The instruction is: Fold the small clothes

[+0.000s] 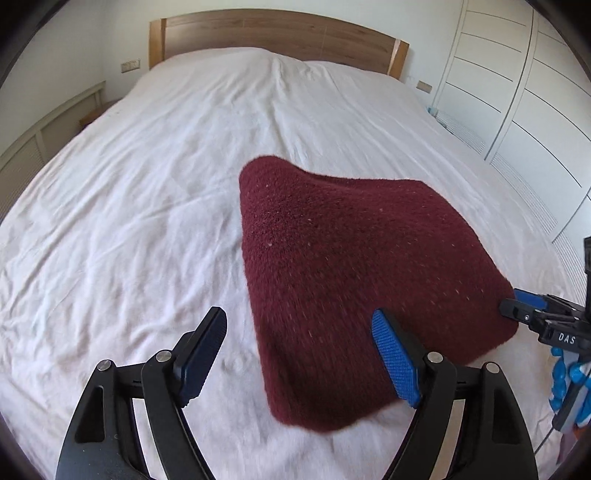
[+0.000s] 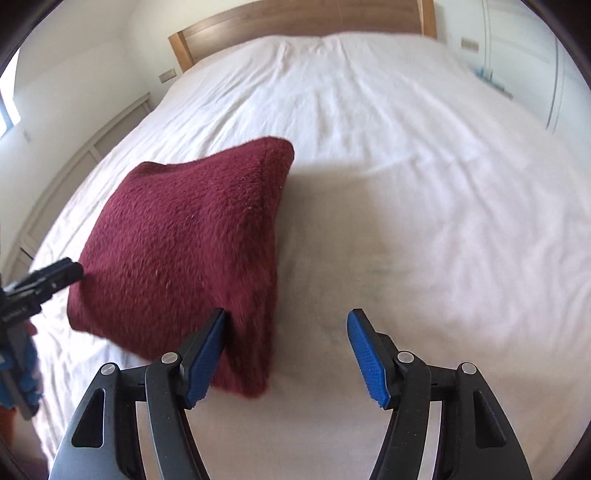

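Observation:
A dark red fuzzy cloth (image 1: pixel 351 280) lies folded on the white bed sheet (image 1: pixel 147 184); it also shows in the right wrist view (image 2: pixel 184 251). My left gripper (image 1: pixel 299 354) is open and empty, its jaws straddling the cloth's near left edge. My right gripper (image 2: pixel 286 354) is open and empty, its left finger (image 2: pixel 207 358) in front of the cloth's near right corner. The right gripper's tip shows at the cloth's right edge in the left wrist view (image 1: pixel 524 310). The left gripper's tip shows at the cloth's left edge in the right wrist view (image 2: pixel 55 277).
A wooden headboard (image 1: pixel 277 33) stands at the far end of the bed. White wardrobe doors (image 1: pixel 517 92) run along the right side. A low white cabinet (image 1: pixel 44 133) sits against the left wall. Wrinkled sheet (image 2: pixel 424 166) surrounds the cloth.

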{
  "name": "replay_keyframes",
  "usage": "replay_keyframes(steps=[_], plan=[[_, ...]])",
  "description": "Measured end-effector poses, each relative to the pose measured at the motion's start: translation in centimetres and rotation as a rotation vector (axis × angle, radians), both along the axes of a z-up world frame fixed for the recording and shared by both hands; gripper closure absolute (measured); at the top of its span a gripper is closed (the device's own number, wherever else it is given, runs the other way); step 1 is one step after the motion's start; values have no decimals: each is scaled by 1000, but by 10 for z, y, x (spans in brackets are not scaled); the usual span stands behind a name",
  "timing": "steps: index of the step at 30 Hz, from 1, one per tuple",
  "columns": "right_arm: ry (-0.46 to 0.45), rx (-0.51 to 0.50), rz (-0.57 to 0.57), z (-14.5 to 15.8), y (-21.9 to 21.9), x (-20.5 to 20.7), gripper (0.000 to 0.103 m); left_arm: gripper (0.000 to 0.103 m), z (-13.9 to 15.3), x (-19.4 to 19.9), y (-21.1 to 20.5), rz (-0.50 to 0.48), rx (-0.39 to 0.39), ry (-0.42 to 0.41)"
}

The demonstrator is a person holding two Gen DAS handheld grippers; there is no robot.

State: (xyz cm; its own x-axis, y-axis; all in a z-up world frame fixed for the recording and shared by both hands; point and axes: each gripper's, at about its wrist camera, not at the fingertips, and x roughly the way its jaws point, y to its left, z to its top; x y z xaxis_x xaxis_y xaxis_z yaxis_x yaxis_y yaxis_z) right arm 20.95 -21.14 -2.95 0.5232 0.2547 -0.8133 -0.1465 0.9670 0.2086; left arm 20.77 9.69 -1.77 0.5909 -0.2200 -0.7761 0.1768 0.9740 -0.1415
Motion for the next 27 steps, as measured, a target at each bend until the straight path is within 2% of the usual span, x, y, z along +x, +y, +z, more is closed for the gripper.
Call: replay_keyframes(steps=[8, 13, 20, 27], plan=[[-131, -145, -38, 44, 6, -77, 36, 26, 21, -71, 7, 73, 66, -43], [-212, -196, -47, 69, 13, -125, 34, 26, 39, -101, 10, 89, 59, -74], [-291, -209, -61, 105, 23, -189, 29, 25, 73, -148, 9, 130, 57, -157], [-341, -209, -78, 125, 25, -237, 25, 14, 94, -196, 12, 172, 65, -234]])
